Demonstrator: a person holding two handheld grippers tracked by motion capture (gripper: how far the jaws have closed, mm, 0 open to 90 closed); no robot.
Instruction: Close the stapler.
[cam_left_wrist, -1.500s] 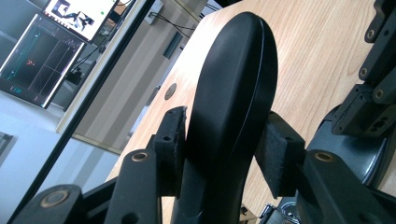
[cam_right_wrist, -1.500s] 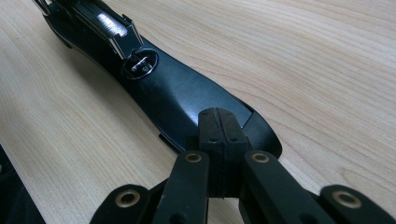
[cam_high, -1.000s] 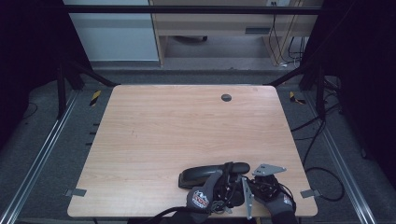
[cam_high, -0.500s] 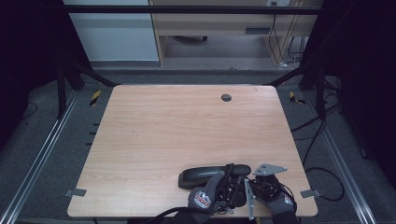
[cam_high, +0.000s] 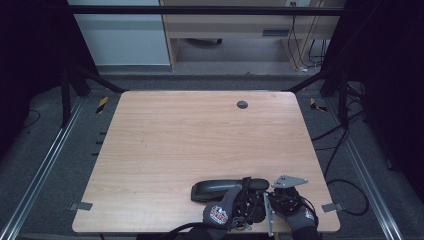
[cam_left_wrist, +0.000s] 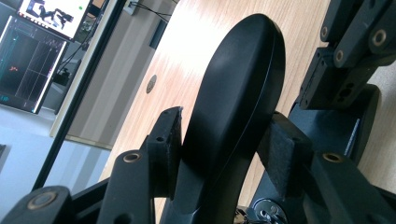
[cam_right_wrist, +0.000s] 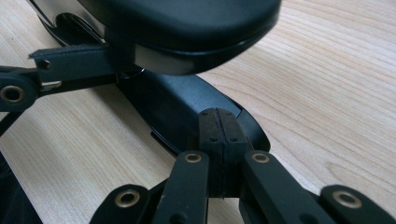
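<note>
The table (cam_high: 165, 150) carries a black stapler (cam_high: 220, 189) at its near edge, just ahead of both tools; the stapler's raised top arm (cam_left_wrist: 233, 88) sits between the left tool (cam_left_wrist: 224, 149) pads, whose jaws have just been opening, one pad apart from it; the right tool (cam_right_wrist: 219, 140), pads pressed together on nothing, rests against the stapler's base (cam_right_wrist: 177, 112).

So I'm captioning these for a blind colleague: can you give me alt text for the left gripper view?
A black stapler's long rounded top arm rises between the left gripper's two black jaws, which have just been opening around it. Behind it lies a light wooden table with a small round grommet; the other gripper is at upper right.
</note>
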